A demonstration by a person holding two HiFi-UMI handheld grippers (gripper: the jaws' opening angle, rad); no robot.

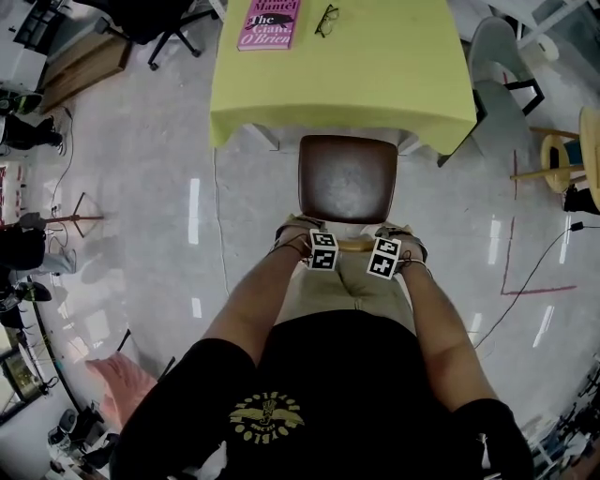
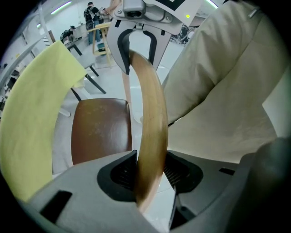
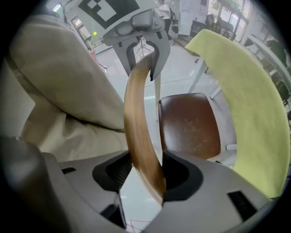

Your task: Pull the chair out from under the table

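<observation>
One chair (image 1: 347,178), with a glossy brown padded seat and a curved pale-wood backrest (image 1: 354,244), stands just outside the near edge of the yellow-green cloth-covered tabletop (image 1: 375,84). Its seat front meets the cloth's hem. Two grippers hold the backrest on the side away from the tabletop. The left gripper (image 2: 148,175) has its fingers (image 2: 118,170) clenched on the wood, and the right gripper (image 3: 145,175) grips the same rail likewise. One pink book (image 1: 269,23) and one pair of dark-framed glasses (image 1: 326,19) lie toward the tabletop's far edge.
</observation>
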